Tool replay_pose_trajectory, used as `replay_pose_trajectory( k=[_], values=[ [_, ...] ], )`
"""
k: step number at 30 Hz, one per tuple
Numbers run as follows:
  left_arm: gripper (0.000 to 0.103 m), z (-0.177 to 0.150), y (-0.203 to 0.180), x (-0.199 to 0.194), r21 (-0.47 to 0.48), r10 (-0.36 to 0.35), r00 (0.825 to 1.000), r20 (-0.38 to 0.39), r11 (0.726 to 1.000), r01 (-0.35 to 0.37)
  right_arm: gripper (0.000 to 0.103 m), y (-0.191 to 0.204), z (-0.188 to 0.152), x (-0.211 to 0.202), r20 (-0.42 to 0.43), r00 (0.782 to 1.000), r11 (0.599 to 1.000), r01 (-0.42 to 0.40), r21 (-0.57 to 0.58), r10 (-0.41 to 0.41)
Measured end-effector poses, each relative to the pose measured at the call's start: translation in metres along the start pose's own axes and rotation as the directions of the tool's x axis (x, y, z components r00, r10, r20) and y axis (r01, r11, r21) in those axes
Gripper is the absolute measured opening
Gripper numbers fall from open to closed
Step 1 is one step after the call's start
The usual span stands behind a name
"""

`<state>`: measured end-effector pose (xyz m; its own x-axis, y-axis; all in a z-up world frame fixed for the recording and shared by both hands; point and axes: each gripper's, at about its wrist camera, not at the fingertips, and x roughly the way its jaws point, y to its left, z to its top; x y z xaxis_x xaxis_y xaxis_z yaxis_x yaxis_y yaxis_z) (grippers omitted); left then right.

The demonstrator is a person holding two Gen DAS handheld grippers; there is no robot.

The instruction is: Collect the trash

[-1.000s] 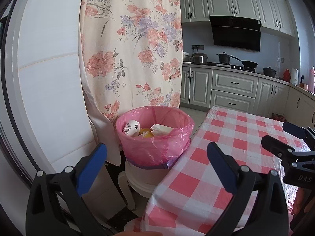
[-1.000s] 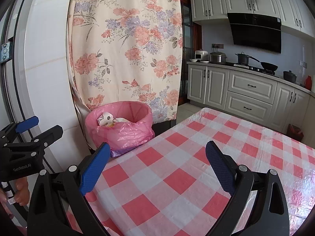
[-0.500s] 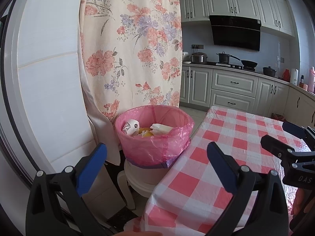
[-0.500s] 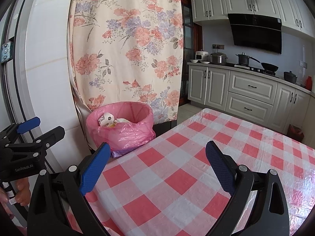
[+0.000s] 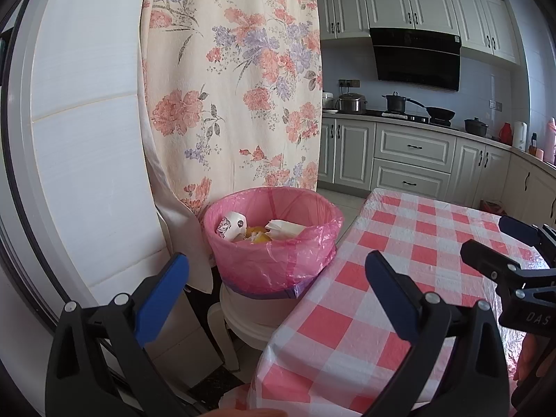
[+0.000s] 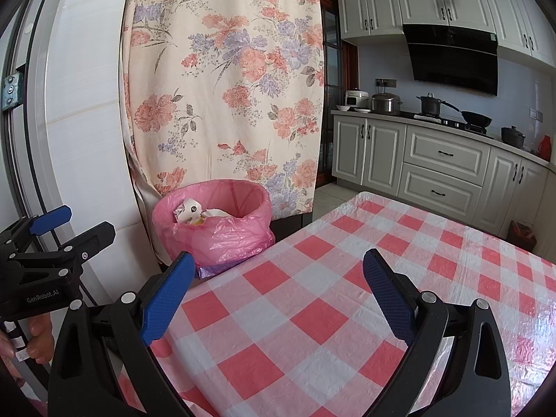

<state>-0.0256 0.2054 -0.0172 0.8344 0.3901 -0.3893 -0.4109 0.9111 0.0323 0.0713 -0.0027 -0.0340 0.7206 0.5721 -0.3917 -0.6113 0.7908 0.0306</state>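
Left gripper (image 5: 276,279): jaws wide apart, blue pads bare, nothing between them, touching nothing. It hangs over the table's near corner, facing the trash bin (image 5: 274,239). From the right wrist view the same gripper (image 6: 71,224) shows at the left edge, a hand (image 6: 36,338) on its handle, only partly in frame.

Right gripper (image 6: 276,279): jaws equally wide, empty, held above the checked tablecloth (image 6: 312,312) with no contact visible. In the left wrist view it (image 5: 500,245) appears at the right edge, cut off by the frame.

Trash bin: lined with a pink bag (image 6: 229,239), standing just beside the table's corner, in front of a floral curtain (image 5: 232,87). Trash sits inside it: a white paper cup (image 5: 232,226) tilted against the left wall, crumpled white paper (image 5: 285,227) to the right, something yellow-orange between them that cannot be identified. Lower contents hidden by the bag rim.

Bin appears to rest on a white stool or bucket (image 5: 250,316); which one cannot be told, since the tablecloth edge covers its right side.

Table surface in both views shows only the red-and-white cloth. Near edge is blocked by the gripper bodies.

Background: white kitchen cabinets (image 6: 441,163), pots on the counter, too small for detail.
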Motion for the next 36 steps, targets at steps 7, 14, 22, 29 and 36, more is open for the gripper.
replay_pose_trajectory(
  k=[7, 14, 22, 29, 36],
  values=[
    [0.098, 0.0006, -0.0004, 0.0002, 0.002, 0.001, 1.000, 0.002, 1.000, -0.001, 0.092, -0.0001, -0.0002, -0.0001, 0.001, 1.000, 1.000, 0.000, 0.002, 0.000],
    [0.098, 0.0019, -0.0021, 0.0009, 0.013, 0.006, 1.000, 0.009, 1.000, -0.006, 0.092, -0.0005, -0.0002, -0.0003, 0.002, 1.000, 1.000, -0.001, 0.003, 0.001],
    [0.098, 0.0001, -0.0019, 0.0013, 0.019, -0.012, 1.000, 0.012, 1.000, 0.011, 0.092, -0.0009, 0.0001, -0.0008, 0.003, 1.000, 1.000, 0.000, 0.003, 0.000],
    [0.098, -0.0015, -0.0010, 0.0023, 0.020, -0.017, 1.000, 0.010, 1.000, 0.017, 0.092, -0.0014, -0.0001, -0.0013, -0.003, 1.000, 1.000, -0.001, -0.002, 0.001],
    [0.098, -0.0014, -0.0013, 0.0029, 0.017, -0.006, 1.000, 0.005, 1.000, 0.006, 0.092, 0.0008, -0.0019, -0.0007, -0.004, 1.000, 1.000, -0.005, -0.004, 0.005]
  ],
)
